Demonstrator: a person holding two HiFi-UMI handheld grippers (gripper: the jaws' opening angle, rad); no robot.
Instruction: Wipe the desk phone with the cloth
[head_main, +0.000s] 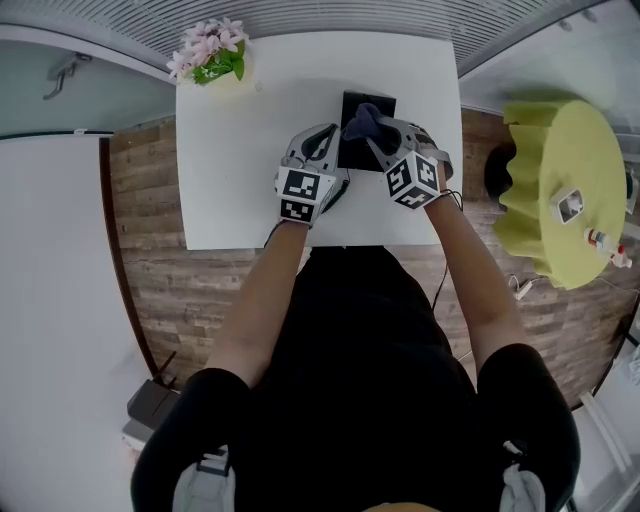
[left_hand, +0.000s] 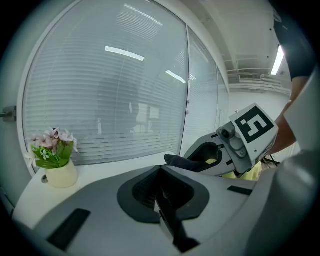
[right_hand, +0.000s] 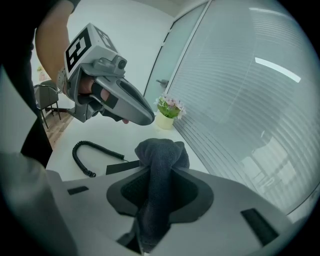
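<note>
My right gripper (right_hand: 159, 182) is clamped on the dark cloth (right_hand: 159, 155). In its own view the fabric runs up between the two jaws and bunches into a rounded wad past the tips. From the head view that wad sits over the far part of the black desk phone (head_main: 357, 155). The phone lies on the white table (head_main: 230, 150) a little right of its middle, between my two grippers. I can't tell whether the cloth is actually touching the phone's surface.

My left gripper (left_hand: 162, 182) has its jaws pressed together with nothing between them (its view shows only the dark seam where they meet). It is held just beside the phone's left edge, pointing toward the far side of the table. The right gripper comes in from the near right, its tips angled toward the far left.

In the right gripper view the phone's coiled cord (right_hand: 82, 152) loops on the tabletop on the left gripper's side. A cream pot of pink flowers (head_main: 212, 55) stands at the table's far left corner, well apart from the phone. To the right of the table, a round stand (head_main: 560, 190) draped in yellow-green holds a few small items.
</note>
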